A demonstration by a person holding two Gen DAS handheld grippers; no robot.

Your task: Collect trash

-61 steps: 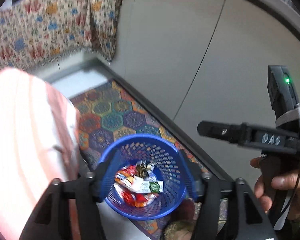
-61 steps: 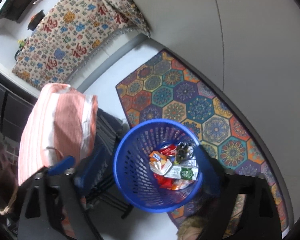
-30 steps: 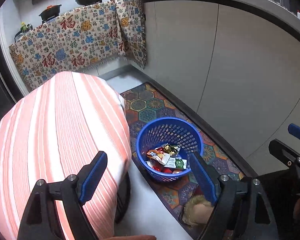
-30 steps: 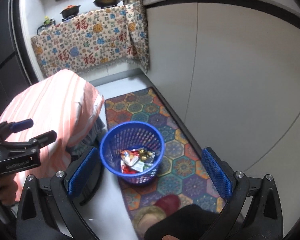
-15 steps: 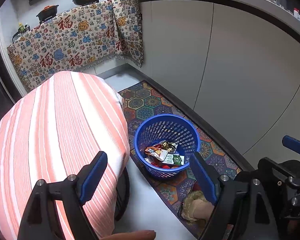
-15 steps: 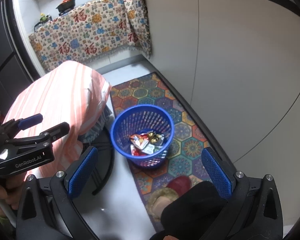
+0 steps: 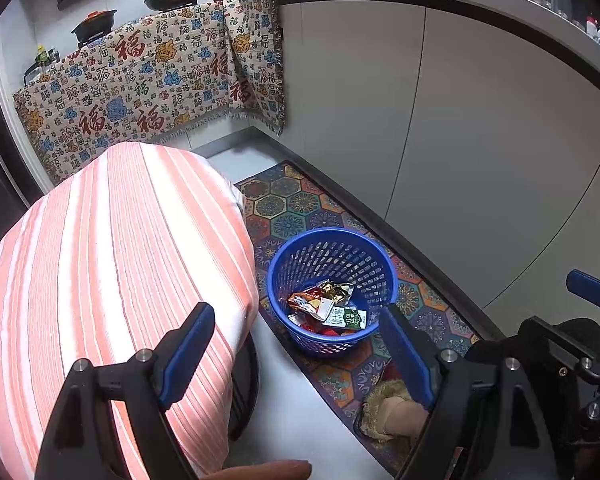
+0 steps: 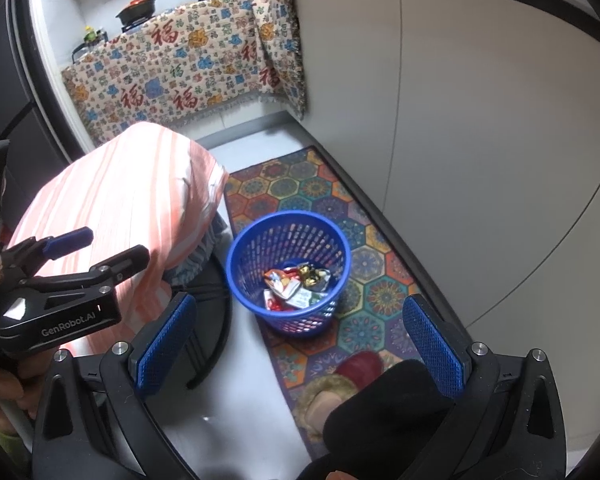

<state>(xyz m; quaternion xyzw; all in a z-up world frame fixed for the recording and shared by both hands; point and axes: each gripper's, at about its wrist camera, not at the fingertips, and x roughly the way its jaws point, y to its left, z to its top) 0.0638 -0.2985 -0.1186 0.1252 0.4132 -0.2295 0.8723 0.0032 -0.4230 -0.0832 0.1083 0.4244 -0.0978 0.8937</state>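
A blue perforated waste basket [image 7: 374,252] stands on a patterned rug and also shows in the right wrist view [image 8: 244,276]. Inside lie crumpled snack wrappers [image 7: 326,306], which the right wrist view shows too [image 8: 296,284]. My left gripper [image 7: 296,354] is open and empty, held high above the floor, with the basket seen between its blue pads. My right gripper [image 8: 298,344] is open and empty, also high above the basket. The left gripper also appears at the left of the right wrist view [image 8: 96,248].
A round table with an orange-striped cloth [image 7: 112,260] stands left of the basket. A colourful hexagon rug [image 8: 300,188] runs along grey cabinets [image 7: 480,128]. A patterned cloth [image 7: 148,84] hangs below a stove with pans. A slippered foot [image 7: 392,408] stands on the rug.
Both grippers have risen and pulled back from the basket, which now looks smaller and farther. The table top and kitchen have come into view. Both stay open.
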